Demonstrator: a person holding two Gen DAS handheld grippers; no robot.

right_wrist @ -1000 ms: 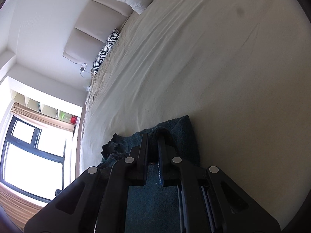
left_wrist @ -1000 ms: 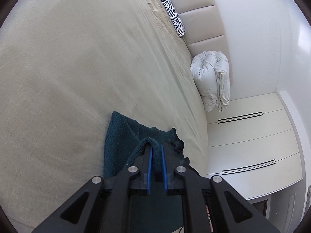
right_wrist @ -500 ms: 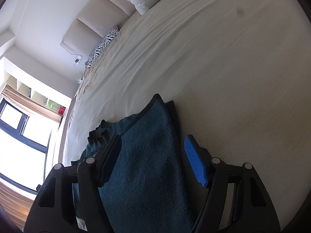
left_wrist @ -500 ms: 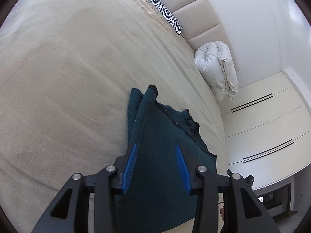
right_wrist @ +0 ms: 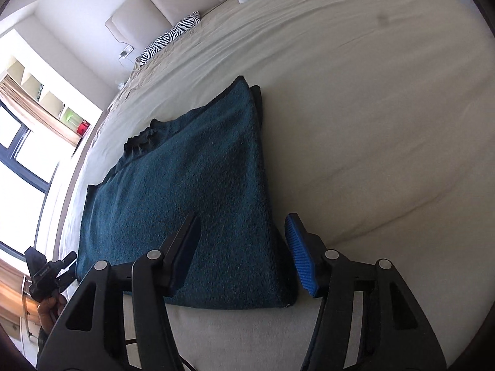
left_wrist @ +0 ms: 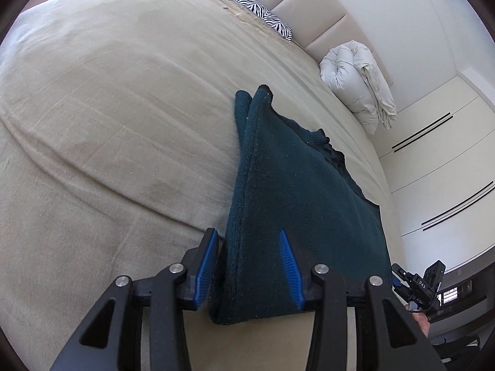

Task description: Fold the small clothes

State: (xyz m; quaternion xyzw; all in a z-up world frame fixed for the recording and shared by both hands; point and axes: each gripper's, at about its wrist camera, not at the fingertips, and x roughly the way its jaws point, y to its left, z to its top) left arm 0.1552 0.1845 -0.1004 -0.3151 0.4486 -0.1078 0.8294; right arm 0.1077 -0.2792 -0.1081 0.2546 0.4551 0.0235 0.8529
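Note:
A dark teal knitted garment (left_wrist: pixel 297 204) lies folded flat on the beige bed; it also shows in the right wrist view (right_wrist: pixel 191 191). My left gripper (left_wrist: pixel 249 238) is open, its blue-padded fingers straddling the garment's near left corner without gripping it. My right gripper (right_wrist: pixel 244 222) is open, its fingers on either side of the garment's near right edge. The right gripper shows at the left wrist view's right edge (left_wrist: pixel 417 284), and the left gripper at the right wrist view's left edge (right_wrist: pixel 49 272).
The beige bed sheet (left_wrist: pixel 108 108) spreads wide around the garment. A zebra-print pillow (left_wrist: pixel 260 9) and a rolled white duvet (left_wrist: pixel 359 77) lie by the padded headboard (left_wrist: pixel 309 3). White wardrobe doors (left_wrist: pixel 439 170) stand beside the bed. A window (right_wrist: pixel 18 154) is at the left.
Both grippers were shut on the garment's edge a second ago. They have opened, let the cloth drop flat onto the lower layer, and drawn back toward the near edge.

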